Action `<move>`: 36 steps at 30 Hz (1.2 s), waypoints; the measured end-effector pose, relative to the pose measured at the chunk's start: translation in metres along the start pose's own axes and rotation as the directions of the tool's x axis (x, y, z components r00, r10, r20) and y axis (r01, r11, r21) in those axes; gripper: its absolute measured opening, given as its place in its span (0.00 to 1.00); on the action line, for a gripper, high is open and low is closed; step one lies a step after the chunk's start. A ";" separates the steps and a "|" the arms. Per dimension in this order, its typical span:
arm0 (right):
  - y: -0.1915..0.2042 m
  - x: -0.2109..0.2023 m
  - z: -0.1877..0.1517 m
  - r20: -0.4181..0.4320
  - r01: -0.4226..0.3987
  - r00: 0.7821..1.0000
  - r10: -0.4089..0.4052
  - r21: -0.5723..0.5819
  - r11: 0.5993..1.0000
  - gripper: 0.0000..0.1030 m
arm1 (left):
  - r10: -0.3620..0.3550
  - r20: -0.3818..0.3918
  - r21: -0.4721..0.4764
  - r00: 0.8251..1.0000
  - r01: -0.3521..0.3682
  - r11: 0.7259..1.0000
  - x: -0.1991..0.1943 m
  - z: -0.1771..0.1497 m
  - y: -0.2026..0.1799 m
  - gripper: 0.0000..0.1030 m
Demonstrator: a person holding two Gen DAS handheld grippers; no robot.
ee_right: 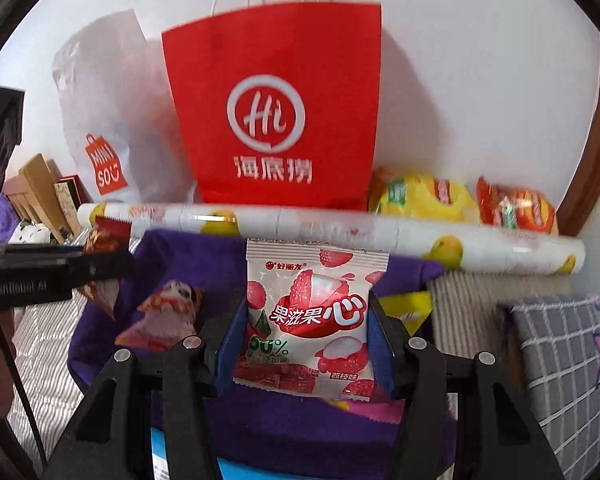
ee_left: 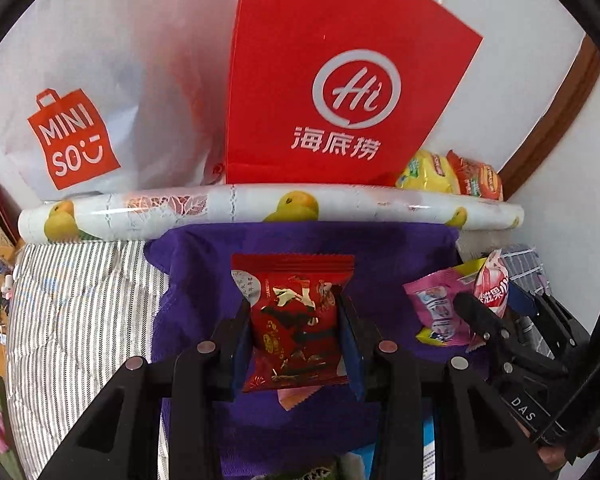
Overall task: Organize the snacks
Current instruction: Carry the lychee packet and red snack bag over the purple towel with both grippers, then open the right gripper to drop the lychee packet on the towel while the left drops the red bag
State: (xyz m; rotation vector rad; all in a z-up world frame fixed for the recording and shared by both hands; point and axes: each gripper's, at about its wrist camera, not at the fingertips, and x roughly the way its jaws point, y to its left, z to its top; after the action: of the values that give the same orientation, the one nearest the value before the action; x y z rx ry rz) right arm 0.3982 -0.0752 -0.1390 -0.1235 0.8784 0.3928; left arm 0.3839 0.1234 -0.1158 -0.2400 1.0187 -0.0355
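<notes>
left gripper [ee_left: 296,320] clamped on red snack packet [ee_left: 296,312], packet upright between pads | right gripper [ee_right: 306,328] clamped on lychee gummy packet [ee_right: 312,312] | both over purple cloth [ee_left: 204,272]

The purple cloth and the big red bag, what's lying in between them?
A long roll printed with yellow fruit lies across, between the purple cloth and the red bag. Both wrist views show it.

Bed w/ striped sheet [ee_left: 80,300], purple cloth [ee_left: 204,280] spread on it, loose snack packets [ee_left: 436,312] on cloth, duck-print roll [ee_left: 236,208] across far edge, checked cushion [ee_right: 560,360] at right side
</notes>
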 end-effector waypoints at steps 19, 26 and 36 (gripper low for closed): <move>-0.007 0.022 -0.019 -0.104 -0.033 0.994 0.033 0.008 0.999 0.54 | 0.025 -0.093 -0.007 0.995 -0.026 1.000 0.031 -0.007 -0.003 0.36; -0.006 0.023 -0.019 -0.116 -0.023 0.993 0.023 -0.001 1.000 0.54 | 0.026 -0.102 0.001 0.994 -0.026 1.000 0.033 -0.007 -0.003 0.36; -0.006 0.021 -0.018 -0.122 -0.020 0.992 0.020 0.000 1.000 0.59 | 0.012 -0.112 0.022 0.994 -0.010 1.000 0.036 -0.007 -0.008 0.36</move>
State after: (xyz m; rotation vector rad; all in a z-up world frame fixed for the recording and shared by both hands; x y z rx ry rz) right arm 0.3995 -0.0800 -0.1667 -0.1412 1.0002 0.4081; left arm 0.3977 0.1090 -0.1476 -0.2152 1.1311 -0.0503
